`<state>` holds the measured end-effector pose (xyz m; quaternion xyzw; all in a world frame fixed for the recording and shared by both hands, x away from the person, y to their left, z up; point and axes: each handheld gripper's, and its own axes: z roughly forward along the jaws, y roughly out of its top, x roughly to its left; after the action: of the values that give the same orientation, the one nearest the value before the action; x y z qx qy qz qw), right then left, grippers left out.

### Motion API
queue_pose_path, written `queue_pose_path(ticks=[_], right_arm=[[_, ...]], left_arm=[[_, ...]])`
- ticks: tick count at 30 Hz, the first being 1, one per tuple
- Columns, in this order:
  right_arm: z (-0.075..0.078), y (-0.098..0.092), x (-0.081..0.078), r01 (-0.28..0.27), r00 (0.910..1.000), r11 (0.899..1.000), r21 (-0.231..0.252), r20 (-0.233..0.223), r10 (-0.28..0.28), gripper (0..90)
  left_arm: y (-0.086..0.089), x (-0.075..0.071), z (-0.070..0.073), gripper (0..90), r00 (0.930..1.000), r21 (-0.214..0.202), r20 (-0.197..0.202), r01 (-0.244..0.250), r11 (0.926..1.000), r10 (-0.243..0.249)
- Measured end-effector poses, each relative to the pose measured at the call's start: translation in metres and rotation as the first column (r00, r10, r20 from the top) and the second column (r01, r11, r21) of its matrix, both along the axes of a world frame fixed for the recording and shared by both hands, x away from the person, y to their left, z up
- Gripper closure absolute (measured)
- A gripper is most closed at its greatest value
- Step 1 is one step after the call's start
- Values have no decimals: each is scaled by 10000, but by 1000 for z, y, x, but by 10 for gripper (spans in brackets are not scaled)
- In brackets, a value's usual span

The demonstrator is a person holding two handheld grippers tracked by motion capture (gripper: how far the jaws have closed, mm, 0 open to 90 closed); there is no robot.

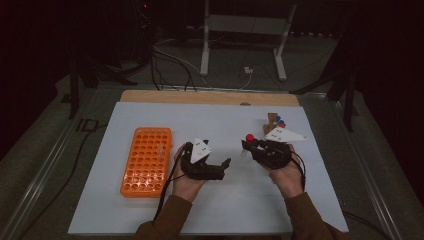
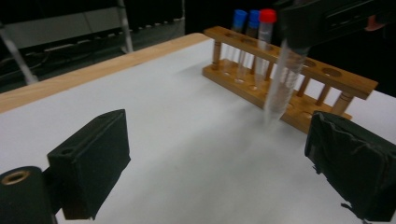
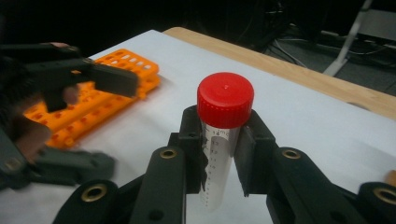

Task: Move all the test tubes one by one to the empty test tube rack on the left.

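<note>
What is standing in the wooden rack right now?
The wooden rack holds three capped tubes at one end: two blue-capped tubes and a red-capped one. Other holes look empty, though the right tool's tube covers some.

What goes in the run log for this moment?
right gripper: shut on red-capped tube | left gripper: open, nothing between jaws | orange rack: beside left hand

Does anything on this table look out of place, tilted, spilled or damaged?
Nothing stands out. The orange rack lies flat on the white table, and the wooden rack stands upright with its capped tubes straight. The right gripper holds a red-capped tube intact. No spill is visible.
</note>
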<state>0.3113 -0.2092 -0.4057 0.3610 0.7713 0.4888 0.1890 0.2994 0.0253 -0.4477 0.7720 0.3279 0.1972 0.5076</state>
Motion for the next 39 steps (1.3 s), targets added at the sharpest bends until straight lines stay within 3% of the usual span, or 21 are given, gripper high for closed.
queue_pose_path(ticks=[4, 9, 17, 24, 27, 39], right_arm=[[-2, 7, -1, -203, 9998, 9998, 52, -79, 203, 747], [-5, 14, -4, -454, 9988, 9988, 198, -172, 458, 747], [-8, 22, -5, -645, 9976, 9978, 180, -250, 649, 747], [-10, 23, -6, -717, 9969, 9972, 225, -316, 723, 747], [-11, 23, -6, -746, 9966, 9970, 206, -340, 752, 747], [-12, 21, -7, -772, 9963, 9968, 205, -352, 779, 713]], left_arm=[[-11, -1, -2, 132, 9999, 259, 99, 91, 9996, -93], [-20, -1, -4, 174, 9997, 183, 106, 210, 9996, -212], [-22, -3, -3, 468, 9982, -100, 116, 594, 9982, -593], [-21, -3, -4, 633, 9956, -173, 25, 941, 9954, -941], [-22, -3, -4, 669, 9943, -365, -35, 1064, 9937, -1066], [-24, -1, -7, 746, 9931, -150, -219, 1153, 9932, -1156]])
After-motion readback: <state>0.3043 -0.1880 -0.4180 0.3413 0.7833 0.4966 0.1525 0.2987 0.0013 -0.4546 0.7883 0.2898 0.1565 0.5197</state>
